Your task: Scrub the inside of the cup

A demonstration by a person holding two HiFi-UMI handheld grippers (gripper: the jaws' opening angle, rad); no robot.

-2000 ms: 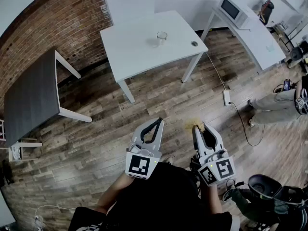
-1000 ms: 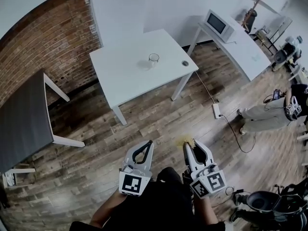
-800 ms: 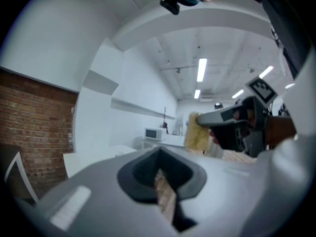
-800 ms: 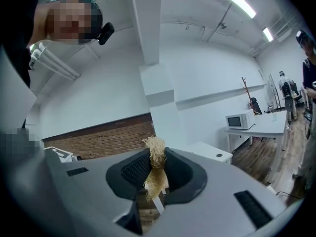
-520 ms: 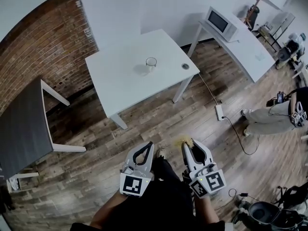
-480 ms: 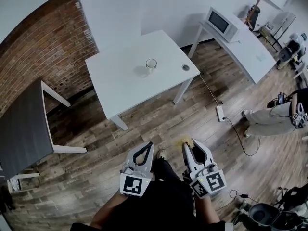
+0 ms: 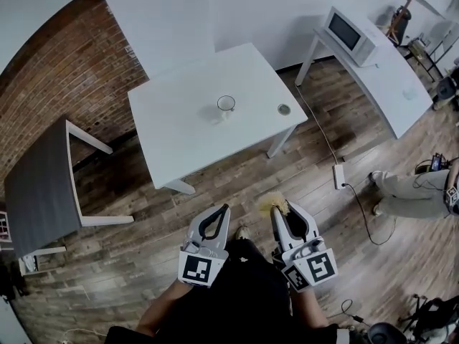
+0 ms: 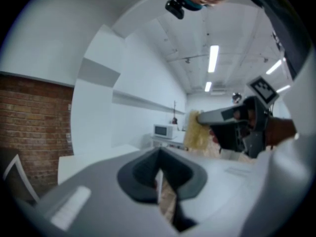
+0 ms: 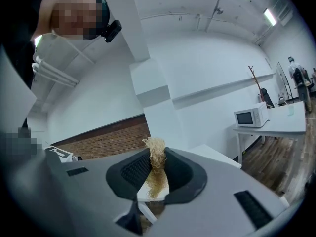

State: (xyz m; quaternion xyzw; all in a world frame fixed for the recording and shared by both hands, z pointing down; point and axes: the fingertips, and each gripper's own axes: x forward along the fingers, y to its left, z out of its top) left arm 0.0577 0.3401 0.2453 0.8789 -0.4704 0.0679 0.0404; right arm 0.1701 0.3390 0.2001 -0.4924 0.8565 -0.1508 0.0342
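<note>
Cup upright on the white table; left gripper and right gripper held well apart from it.
The only print is a black-and-white square marker on the back of each gripper. The cup is clear glass, near the table's middle, with a small round thing nearby. Both grippers hover side by side, low over the wooden floor, pointing towards the table. The left fingers are closed on nothing; the right fingers pinch a straw-coloured scrubbing wad.

We seem to be in a sparse office or test room: brick wall, wood-plank floor, white table, a microwave on another, and a power strip lying loose.
</note>
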